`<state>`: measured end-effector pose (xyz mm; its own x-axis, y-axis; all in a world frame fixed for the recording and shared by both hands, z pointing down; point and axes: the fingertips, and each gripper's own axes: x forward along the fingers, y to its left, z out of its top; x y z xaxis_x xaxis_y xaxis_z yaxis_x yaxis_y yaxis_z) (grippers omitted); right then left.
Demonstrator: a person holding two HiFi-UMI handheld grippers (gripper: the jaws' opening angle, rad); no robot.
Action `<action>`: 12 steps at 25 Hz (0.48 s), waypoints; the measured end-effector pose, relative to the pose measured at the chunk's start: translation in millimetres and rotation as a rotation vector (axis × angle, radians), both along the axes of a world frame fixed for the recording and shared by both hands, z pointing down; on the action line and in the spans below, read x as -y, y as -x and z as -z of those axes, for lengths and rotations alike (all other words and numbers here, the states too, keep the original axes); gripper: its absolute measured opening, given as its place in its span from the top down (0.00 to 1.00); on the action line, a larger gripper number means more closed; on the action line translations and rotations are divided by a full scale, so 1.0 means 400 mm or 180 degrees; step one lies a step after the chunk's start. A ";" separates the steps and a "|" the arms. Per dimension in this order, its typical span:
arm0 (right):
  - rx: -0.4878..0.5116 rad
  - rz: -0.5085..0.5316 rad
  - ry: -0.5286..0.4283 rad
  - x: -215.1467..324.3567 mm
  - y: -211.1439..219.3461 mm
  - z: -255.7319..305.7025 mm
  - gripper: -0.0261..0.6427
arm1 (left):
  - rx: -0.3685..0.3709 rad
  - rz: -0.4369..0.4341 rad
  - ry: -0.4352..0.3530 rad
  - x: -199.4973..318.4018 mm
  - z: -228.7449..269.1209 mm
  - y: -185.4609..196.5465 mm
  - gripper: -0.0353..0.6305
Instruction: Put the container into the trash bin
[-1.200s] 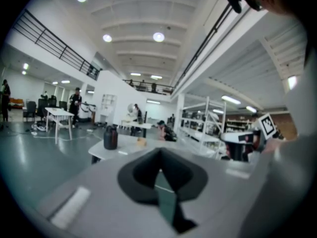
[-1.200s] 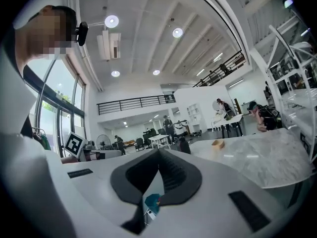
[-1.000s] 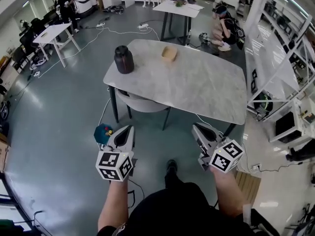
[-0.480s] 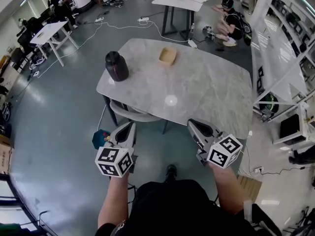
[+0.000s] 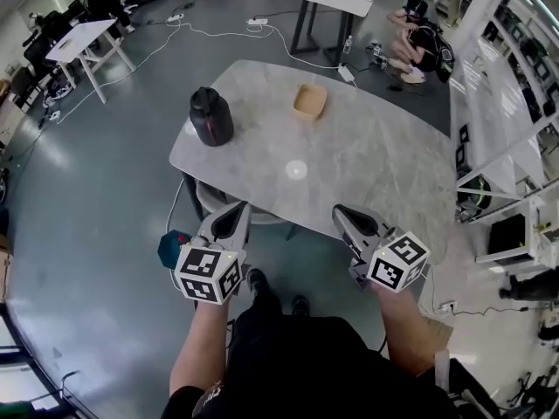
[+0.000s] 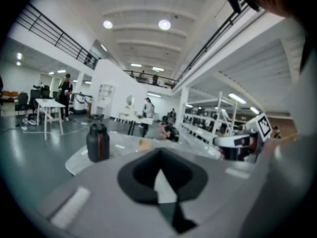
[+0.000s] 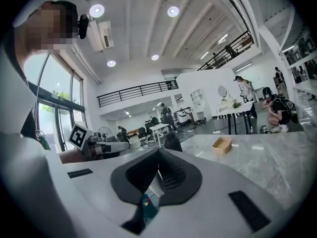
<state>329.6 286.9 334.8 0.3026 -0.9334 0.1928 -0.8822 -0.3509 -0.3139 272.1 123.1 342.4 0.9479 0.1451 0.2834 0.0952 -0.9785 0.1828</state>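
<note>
1. The marble table filled the centre of the frame, its near edge meeting the tips of both tongs.
2. The dark trash bin stood upright at the table's upper left, well apart from the container.
3. The left tongs and right tongs hung low in the frame, each pressed together on nothing.
4. The container, a shallow, open tan tray, sat on the table at upper centre. It lay beyond the tongs, probably nearer the right ones, and its long axis was unclear.
</note>
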 end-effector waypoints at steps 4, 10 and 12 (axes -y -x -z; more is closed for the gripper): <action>-0.0146 -0.0016 0.0043 0.103 -0.059 0.048 0.97 | -0.0079 -0.0072 -0.0006 0.095 0.020 -0.082 0.93; -0.0307 -0.0118 0.0173 0.208 -0.150 0.067 0.96 | -0.0143 -0.0186 0.0007 0.201 0.033 -0.182 0.93; -0.0312 -0.0125 0.0234 0.228 -0.184 0.050 0.94 | -0.0136 -0.0205 0.0040 0.216 0.025 -0.206 0.93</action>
